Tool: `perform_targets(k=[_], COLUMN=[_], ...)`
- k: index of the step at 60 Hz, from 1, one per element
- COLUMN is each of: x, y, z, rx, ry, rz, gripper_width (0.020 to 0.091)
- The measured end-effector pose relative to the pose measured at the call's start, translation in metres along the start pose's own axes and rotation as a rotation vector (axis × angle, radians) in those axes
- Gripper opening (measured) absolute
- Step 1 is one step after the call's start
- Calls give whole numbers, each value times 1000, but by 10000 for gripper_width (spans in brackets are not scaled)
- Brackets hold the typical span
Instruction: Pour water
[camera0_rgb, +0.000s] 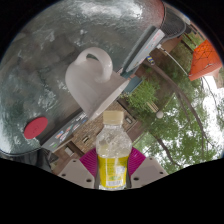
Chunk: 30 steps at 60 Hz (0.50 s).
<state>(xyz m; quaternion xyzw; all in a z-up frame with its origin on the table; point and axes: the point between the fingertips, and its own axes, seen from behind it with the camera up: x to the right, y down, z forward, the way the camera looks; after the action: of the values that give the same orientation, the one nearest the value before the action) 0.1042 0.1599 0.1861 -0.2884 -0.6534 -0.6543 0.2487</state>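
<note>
Gripper (113, 165) holds a small clear bottle (112, 155) of yellowish liquid, both pink pads (90, 161) pressing its sides; pale cap (114, 119) appears on. White handled jug (92, 82) stands just beyond on the grey table (40, 70), a red lid (36, 127) lying well off to one side. No pouring visible yet; judged early, with uncapping, tilting and pouring left.

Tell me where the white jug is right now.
In the gripper view, the white jug sits beyond the jaws, just behind and slightly to the side of the small bottle gripped between them, with a red cap lying off to its side.
</note>
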Motion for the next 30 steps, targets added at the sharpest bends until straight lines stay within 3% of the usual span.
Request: perform_targets(k=[8,11,12,17,25,30], x=[0,1,4,15,93,89], y=[-9,-15,-7,-4,85,129], z=[1,-2,-1,4,-7,-19], rx=[20,-17,20,43,-72,-99], ry=[-11,10,0,22,212,259], rz=[-3,-20,-11,76,661,1214], gripper_width=[362,360,360,362,363,364])
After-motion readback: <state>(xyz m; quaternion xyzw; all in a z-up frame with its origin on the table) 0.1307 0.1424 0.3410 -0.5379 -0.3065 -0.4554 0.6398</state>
